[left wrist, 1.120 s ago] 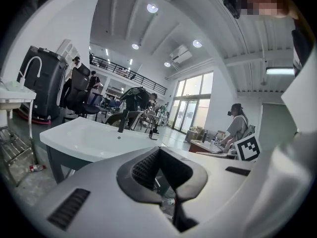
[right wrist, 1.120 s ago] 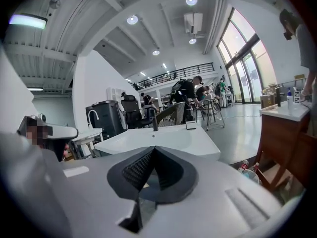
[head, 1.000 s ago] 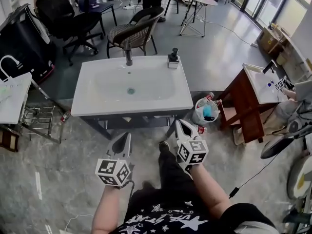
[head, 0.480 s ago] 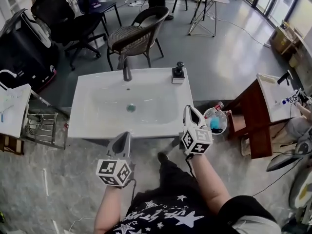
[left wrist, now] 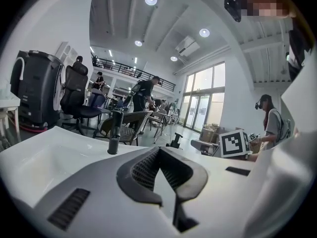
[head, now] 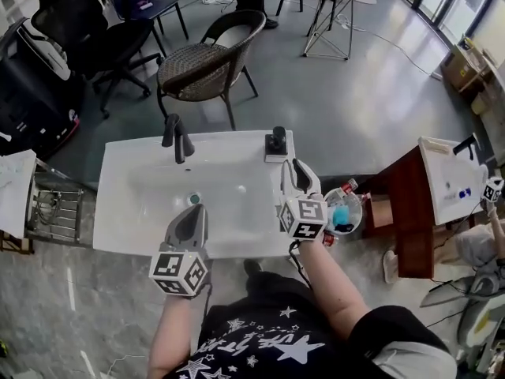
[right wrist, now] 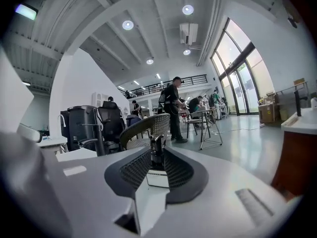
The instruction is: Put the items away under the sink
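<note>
Jaws of the right gripper are just cracking open, nothing between them, lining up on the soap dispenser at the back right corner of the sink, likely the next item for below, while the left gripper is hovering clenched and empty over the front rim.

Left tool: jaws together, empty. White sink below. Black faucet far left; soap dispenser far right.
</note>
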A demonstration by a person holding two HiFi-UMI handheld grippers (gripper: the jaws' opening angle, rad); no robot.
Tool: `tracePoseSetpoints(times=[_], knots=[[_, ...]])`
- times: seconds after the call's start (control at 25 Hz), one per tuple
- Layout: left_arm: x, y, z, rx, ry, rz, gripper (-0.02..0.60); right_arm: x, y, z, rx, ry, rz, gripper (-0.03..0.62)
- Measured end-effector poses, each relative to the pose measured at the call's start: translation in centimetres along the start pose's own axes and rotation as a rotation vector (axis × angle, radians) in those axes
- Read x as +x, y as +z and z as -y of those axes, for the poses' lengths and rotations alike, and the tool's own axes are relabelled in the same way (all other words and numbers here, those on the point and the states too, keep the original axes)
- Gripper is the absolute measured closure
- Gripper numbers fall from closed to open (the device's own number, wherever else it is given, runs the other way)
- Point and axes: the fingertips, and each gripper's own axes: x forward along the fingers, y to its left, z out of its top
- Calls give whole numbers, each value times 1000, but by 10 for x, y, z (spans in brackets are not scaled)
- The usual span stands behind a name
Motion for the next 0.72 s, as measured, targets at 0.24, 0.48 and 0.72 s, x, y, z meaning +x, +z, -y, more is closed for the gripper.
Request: tracePoseSetpoints(times=[0.24,0.48,0.72], knots=[[28,7,-1,-4,25,5,572,36,-2,3,-71,45,-7,416],[42,8,-7,-4,52,0,572,60,-9,1,-90,71,-35,413],[55,13,-14,9,60,-13,572,84,-4,1,-99,37,-27,413]])
